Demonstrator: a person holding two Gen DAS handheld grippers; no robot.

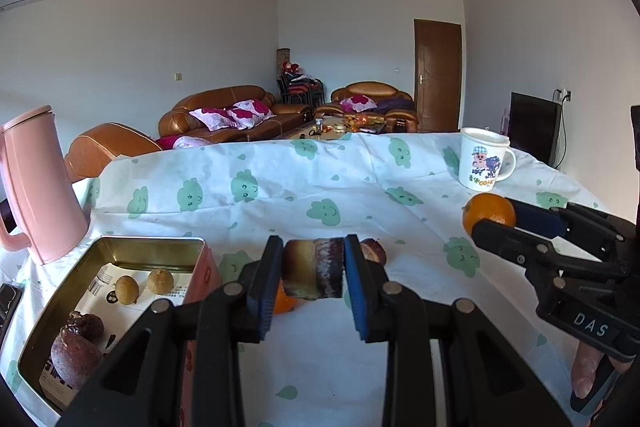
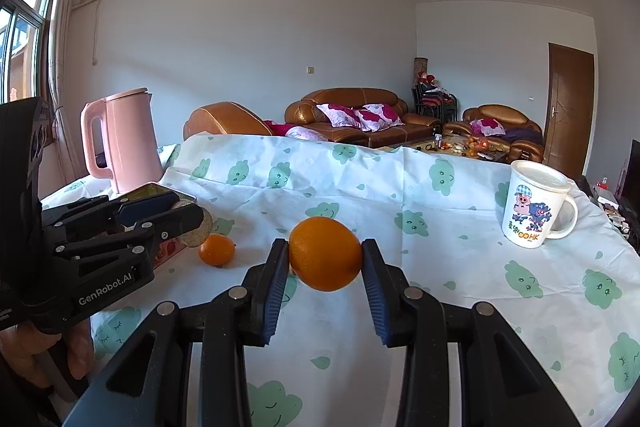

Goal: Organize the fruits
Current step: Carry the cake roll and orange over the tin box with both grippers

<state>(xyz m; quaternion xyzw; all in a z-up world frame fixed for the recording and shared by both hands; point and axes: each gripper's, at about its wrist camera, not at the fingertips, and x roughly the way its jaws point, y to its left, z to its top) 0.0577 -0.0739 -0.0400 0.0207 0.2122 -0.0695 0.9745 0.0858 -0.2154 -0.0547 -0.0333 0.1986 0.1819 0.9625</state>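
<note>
My left gripper is shut on a brown and purple fruit, held above the cloth just right of an open metal tin. The tin holds two small yellow-brown fruits and two dark wrinkled fruits. A second orange lies on the cloth by the tin, and a dark fruit lies behind my left fingers. My right gripper is shut on an orange, lifted off the table; the orange also shows in the left wrist view.
A pink kettle stands at the table's far left behind the tin. A white cartoon mug stands at the far right. A green-cloud tablecloth covers the table. Sofas stand beyond the far edge.
</note>
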